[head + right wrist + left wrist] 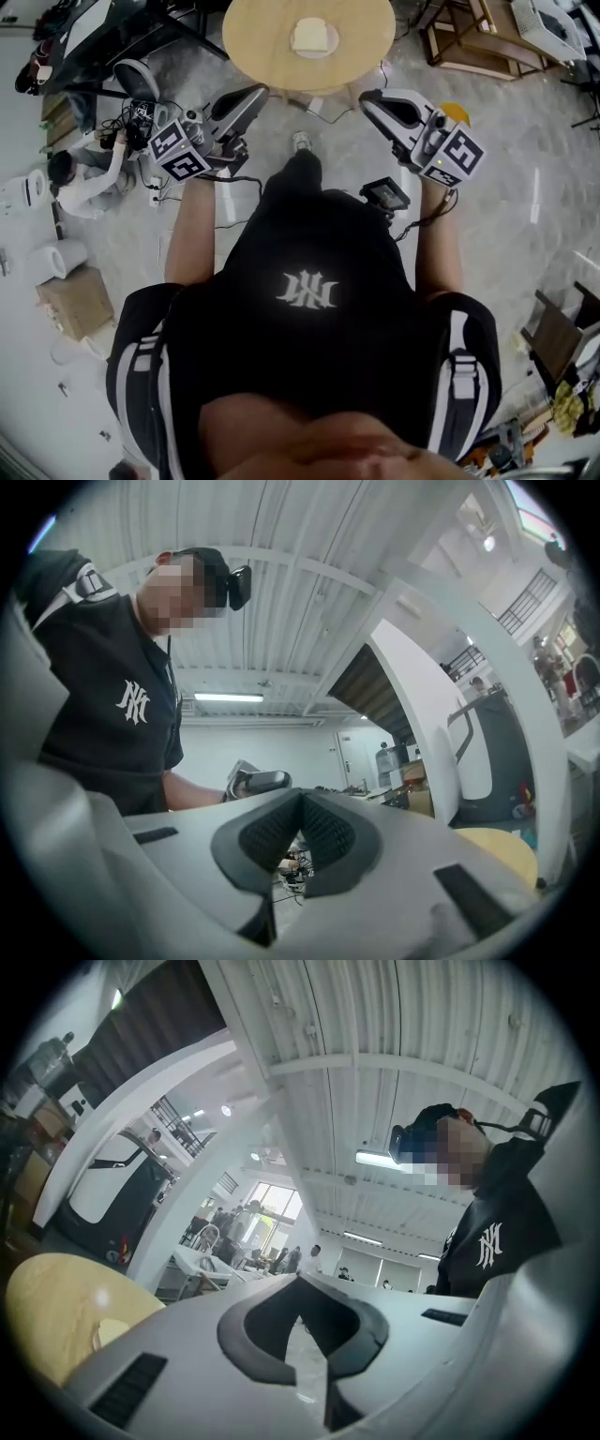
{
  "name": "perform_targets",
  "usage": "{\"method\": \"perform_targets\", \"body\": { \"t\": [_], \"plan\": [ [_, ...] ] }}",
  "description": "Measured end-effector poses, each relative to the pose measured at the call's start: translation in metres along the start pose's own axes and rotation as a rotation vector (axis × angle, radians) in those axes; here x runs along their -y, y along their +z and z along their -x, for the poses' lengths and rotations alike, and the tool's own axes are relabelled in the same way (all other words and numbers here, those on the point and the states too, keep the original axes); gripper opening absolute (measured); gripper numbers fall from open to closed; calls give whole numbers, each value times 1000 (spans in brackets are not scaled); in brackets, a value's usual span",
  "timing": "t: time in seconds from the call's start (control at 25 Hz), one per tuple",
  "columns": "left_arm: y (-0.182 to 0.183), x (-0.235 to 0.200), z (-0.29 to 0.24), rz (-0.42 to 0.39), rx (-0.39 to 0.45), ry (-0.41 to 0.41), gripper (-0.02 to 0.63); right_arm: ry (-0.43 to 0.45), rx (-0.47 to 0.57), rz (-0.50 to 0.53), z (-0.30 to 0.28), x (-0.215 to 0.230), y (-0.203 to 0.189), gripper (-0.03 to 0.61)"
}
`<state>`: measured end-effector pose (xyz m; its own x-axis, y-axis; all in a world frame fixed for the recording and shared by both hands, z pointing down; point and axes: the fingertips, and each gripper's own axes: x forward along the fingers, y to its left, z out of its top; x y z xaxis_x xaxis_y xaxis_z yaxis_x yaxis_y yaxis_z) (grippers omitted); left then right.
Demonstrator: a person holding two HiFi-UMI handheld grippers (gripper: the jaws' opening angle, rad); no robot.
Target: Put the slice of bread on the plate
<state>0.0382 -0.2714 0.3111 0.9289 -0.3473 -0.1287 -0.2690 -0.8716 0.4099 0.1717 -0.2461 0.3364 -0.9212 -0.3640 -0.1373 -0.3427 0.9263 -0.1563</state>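
Note:
On the round wooden table at the top of the head view a pale square slice of bread lies on a white plate. Both grippers hang in the air short of the table's near edge, tips turned towards it. My left gripper is shut with nothing in it, its jaw tips meeting. My right gripper also looks shut and empty. The left gripper view catches the table at its lower left. In the right gripper view the table's edge is at lower right and the left gripper is beyond the jaws.
A person crouches on the floor at the left among cables and gear. A cardboard box sits lower left. Wooden frames stand at the upper right. A small screen hangs at the holder's waist.

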Motion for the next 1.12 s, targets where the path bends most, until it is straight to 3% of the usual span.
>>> {"method": "perform_targets", "body": {
  "t": [0.12, 0.28, 0.44, 0.64, 0.8, 1.0, 1.12],
  "plan": [
    [-22, 31, 13, 53, 8, 41, 5, -67, 34, -22, 32, -31, -3, 3],
    [-46, 48, 17, 73, -19, 32, 5, -95, 48, -57, 50, -46, -10, 3],
    [-37, 59, 24, 75, 2, 42, 5, -134, -2, -75, 43, -58, -22, 3],
    [-18, 82, 43, 3, 67, -21, 5, -121, -60, -32, 29, -101, -19, 3],
    [-23, 104, 80, 107, 144, -108, 5, -106, -53, -44, -5, -138, -15, 3],
    [-66, 138, 152, 112, 69, -158, 5, -119, -122, -57, -64, -193, -47, 3],
    [-82, 148, 193, 154, 58, -198, 5, -87, -96, -66, -87, -231, -54, 3]
  ]
}}
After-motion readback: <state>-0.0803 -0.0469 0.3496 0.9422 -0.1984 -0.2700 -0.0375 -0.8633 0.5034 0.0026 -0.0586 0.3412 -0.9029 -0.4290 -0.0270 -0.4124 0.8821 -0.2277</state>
